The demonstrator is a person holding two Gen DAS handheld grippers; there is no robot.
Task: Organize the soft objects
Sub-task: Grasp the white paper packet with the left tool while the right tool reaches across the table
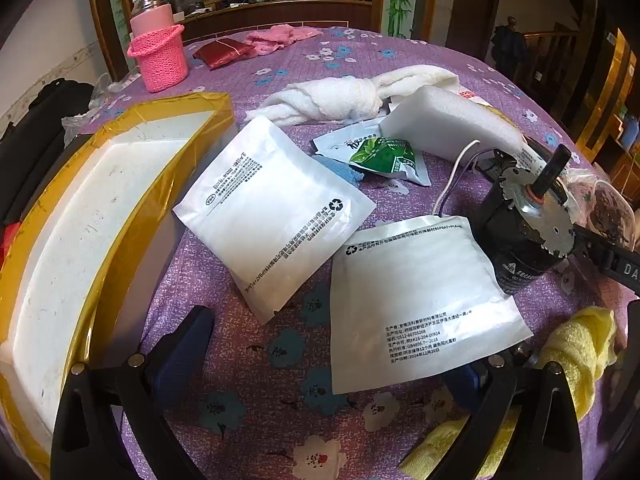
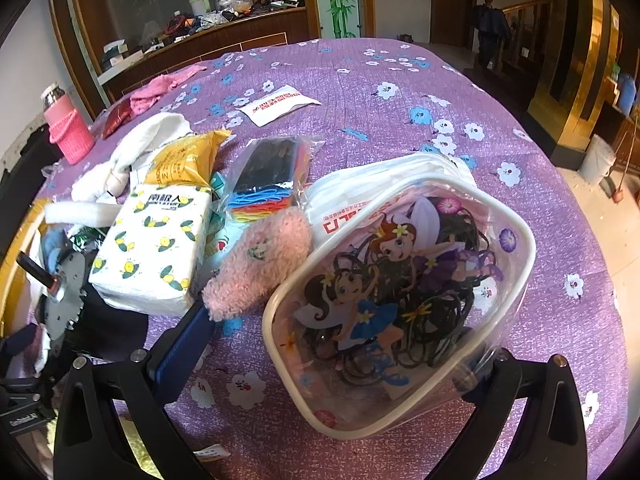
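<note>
Two white pouches [image 1: 276, 216] [image 1: 420, 300] lie flat on the purple floral cloth [image 1: 280, 360], corners just overlapping, between the left gripper's [image 1: 324, 360] spread, empty fingers. Left gripper is released, tilted down over the nearer pouch. Foam box [image 1: 80, 240] with yellow tape rim sits just left of the pouches. Behind them: knotted white towel [image 1: 340, 98], foam block [image 1: 448, 120], green sachet [image 1: 384, 156]. Pink knit basket [image 1: 160, 60] with a flask stands far back left. Yellow cloth [image 1: 580, 352] at lower right, under the finger there.

Right gripper [image 2: 332, 344] also released, jaws wide. Cartoon pouch [image 2: 400, 300], clear with cream trim, lies between its fingers; contact with the pads cannot be told. Pink fluffy sock [image 2: 260, 264] touches the pouch's left edge. Tissue pack [image 2: 156, 248] just left of the sock; bag of coloured cloths [image 2: 272, 176] behind it.
</note>
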